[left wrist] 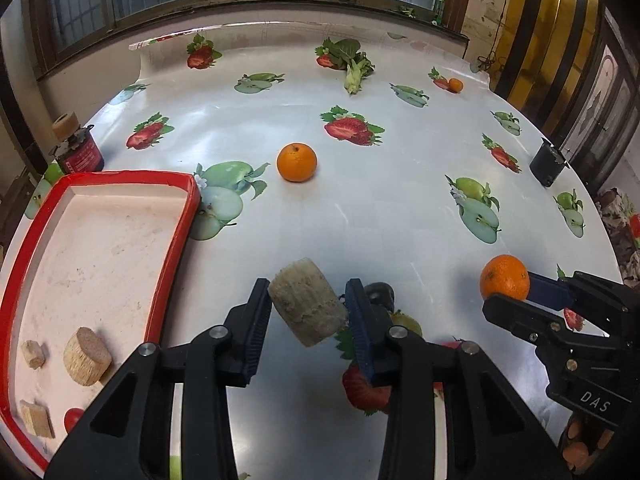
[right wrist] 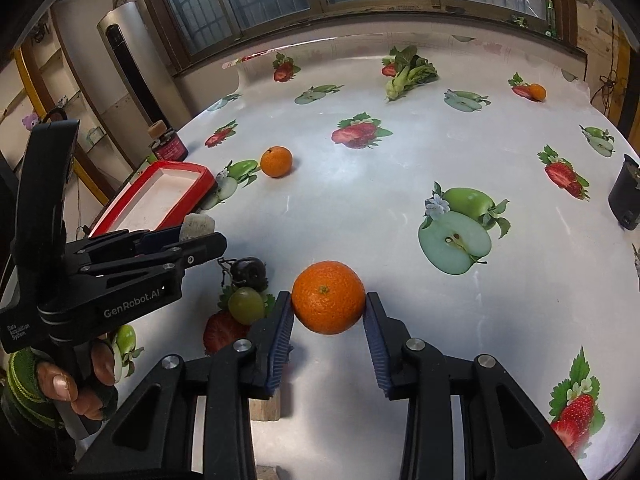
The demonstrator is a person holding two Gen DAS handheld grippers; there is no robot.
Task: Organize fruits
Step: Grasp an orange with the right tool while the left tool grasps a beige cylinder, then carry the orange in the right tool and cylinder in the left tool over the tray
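My left gripper (left wrist: 308,306) is shut on a pale corn-cob piece (left wrist: 306,302), held just right of the red tray (left wrist: 176,216). My right gripper (right wrist: 328,314) is shut on an orange (right wrist: 328,302); it also shows in the left wrist view (left wrist: 505,278). A second orange (left wrist: 297,162) lies in the middle of the table, also in the right wrist view (right wrist: 276,161). A small orange (left wrist: 455,85) lies far back right. A dark grape (right wrist: 248,270) and a green grape (right wrist: 246,305) lie between the grippers.
The tray holds a round cork-like piece (left wrist: 86,356) and small wooden blocks (left wrist: 36,418). A leafy vegetable (left wrist: 354,66) lies at the back. A red can (left wrist: 80,154) stands behind the tray, a black cup (left wrist: 546,164) at the right edge. A wooden block (right wrist: 266,408) lies under my right gripper.
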